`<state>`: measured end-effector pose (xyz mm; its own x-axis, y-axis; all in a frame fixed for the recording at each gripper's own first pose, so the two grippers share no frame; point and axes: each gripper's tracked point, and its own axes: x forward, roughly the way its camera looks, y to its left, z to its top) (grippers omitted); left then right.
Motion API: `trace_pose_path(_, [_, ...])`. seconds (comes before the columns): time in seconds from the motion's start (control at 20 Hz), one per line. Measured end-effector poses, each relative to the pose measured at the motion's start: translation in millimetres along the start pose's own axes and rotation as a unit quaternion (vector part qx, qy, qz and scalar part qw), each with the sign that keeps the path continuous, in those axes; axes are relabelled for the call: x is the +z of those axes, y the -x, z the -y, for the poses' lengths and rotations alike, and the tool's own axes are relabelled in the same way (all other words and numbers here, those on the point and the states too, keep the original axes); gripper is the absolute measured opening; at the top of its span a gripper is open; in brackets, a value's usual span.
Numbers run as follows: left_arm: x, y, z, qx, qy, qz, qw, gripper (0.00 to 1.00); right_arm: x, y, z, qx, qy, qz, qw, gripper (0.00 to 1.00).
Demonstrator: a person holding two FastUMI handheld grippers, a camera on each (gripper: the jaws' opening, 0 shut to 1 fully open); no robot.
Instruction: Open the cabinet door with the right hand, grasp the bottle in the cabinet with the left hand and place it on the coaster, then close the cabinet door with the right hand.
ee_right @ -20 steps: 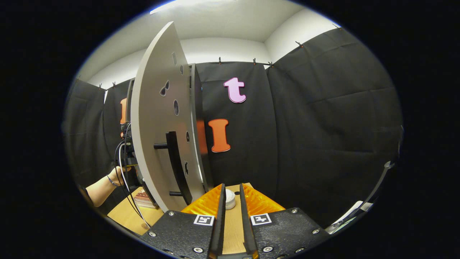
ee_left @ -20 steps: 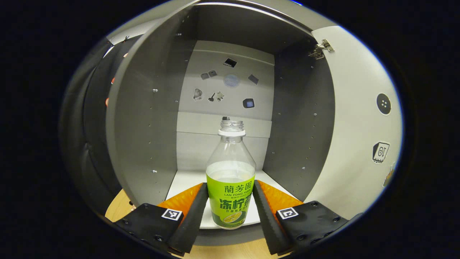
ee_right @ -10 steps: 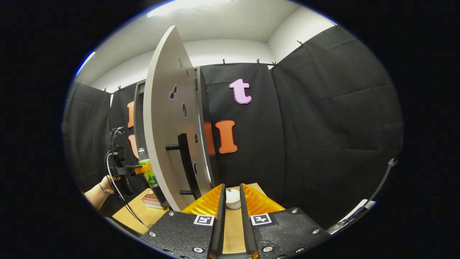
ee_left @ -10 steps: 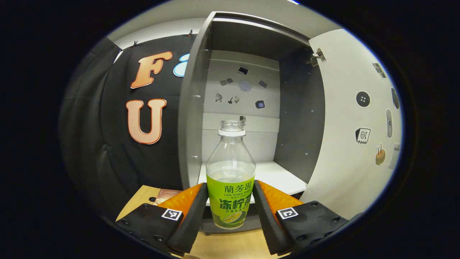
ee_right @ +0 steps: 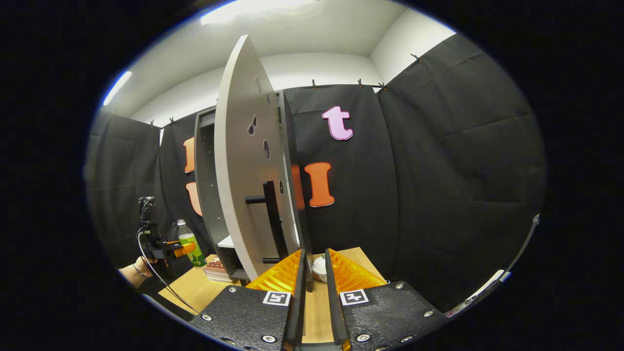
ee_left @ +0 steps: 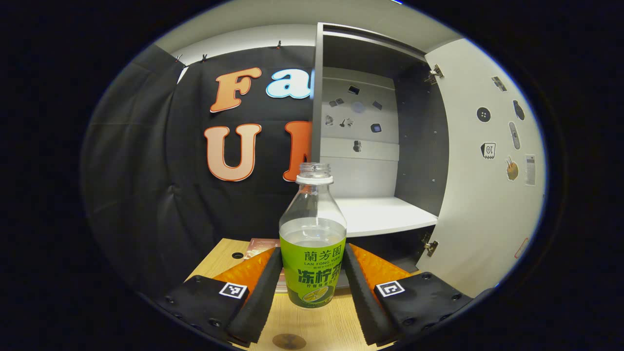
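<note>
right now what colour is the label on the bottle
Bright green, with dark and white print, on the bottle; clearest in the left gripper view.

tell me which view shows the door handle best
The right gripper view: the dark bar handle stands in plain sight on the outer face of the open cabinet door. The left gripper view faces the door's inner side, with hinges and stickers, so the handle is hidden there.

Left gripper (ee_left: 312, 278) clamps bottle (ee_left: 312, 243) above table (ee_left: 321, 324).
</note>
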<state>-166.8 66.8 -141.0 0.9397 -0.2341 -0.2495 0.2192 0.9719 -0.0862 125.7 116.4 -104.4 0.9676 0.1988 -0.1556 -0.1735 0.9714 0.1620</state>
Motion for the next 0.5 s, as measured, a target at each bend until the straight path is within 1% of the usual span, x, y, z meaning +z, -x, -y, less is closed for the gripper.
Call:
trace_pose_path(0.15, [-29, 18, -18, 0.009, 0.001, 0.0, 1.0, 0.81, -2, 0, -5, 0.005, -0.001, -0.002, 1.0, 0.23])
trace_pose_path(0.25, [-50, 27, -27, 0.016, -0.009, -0.004, 1.0, 0.81, -4, 0, -7, 0.007, -0.002, -0.004, 1.0, 0.23])
trace_pose_path(0.4, [-83, 38, -32, 0.012, -0.011, -0.007, 1.0, 0.81, -4, -3, -10, 0.007, 0.001, -0.004, 1.0, 0.23])
trace_pose_path(0.5, [-109, 41, -36, 0.013, -0.02, -0.019, 1.0, 0.81, -6, -5, -9, 0.004, 0.003, -0.006, 1.0, 0.23])
